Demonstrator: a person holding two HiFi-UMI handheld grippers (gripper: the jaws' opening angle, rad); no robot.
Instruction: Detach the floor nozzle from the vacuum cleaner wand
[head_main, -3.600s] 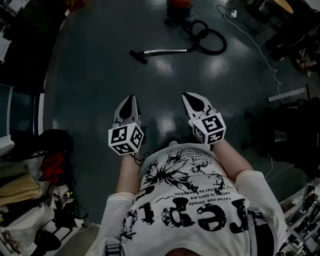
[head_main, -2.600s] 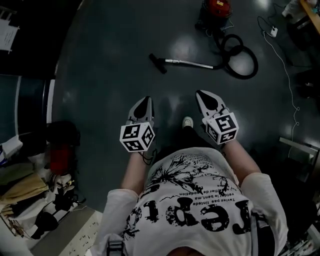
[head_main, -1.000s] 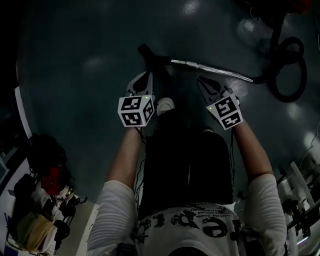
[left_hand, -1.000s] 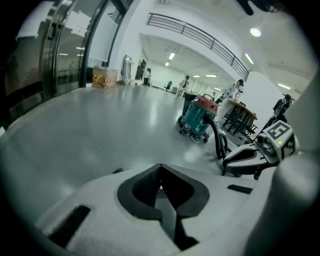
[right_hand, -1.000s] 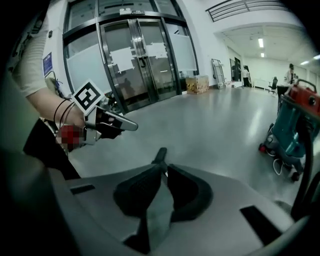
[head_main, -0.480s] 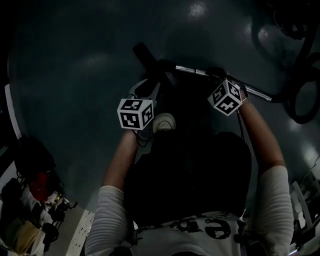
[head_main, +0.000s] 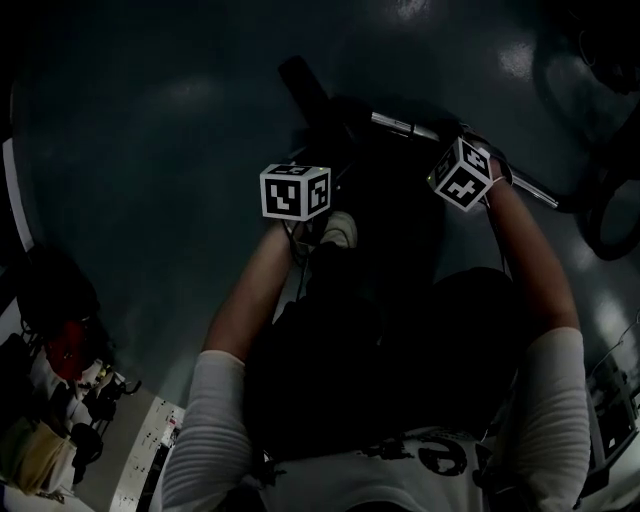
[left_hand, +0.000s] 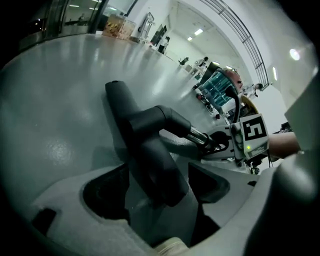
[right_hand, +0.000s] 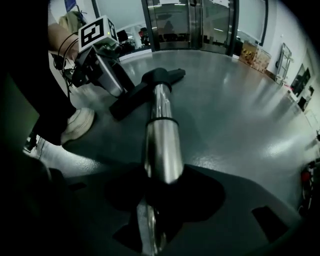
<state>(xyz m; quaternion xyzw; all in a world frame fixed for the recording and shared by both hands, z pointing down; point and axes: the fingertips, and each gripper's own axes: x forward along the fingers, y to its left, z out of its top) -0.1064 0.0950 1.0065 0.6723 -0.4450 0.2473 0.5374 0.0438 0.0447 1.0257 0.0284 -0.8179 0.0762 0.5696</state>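
Head view: dim. Black nozzle (head_main: 300, 82) flat on floor (head_main: 150, 150), chrome wand (head_main: 398, 125) running right from its neck.

Left gripper view: left gripper (left_hand: 157, 187) jaws just been opening, now spread, nozzle bar between, unpinched. Clamp close to neck, pin it down.

Right gripper view: right gripper (right_hand: 162, 200) jaws just been opening, released, straddling wand. Clench firmly, pull straight along wand, slight twist, no levering. Wand polished, ringed collar.

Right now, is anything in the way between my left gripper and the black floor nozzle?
Nothing visible. The left gripper, whose jaws have just been opening, straddles the end of the black plastic floor nozzle, with a gap on either side.
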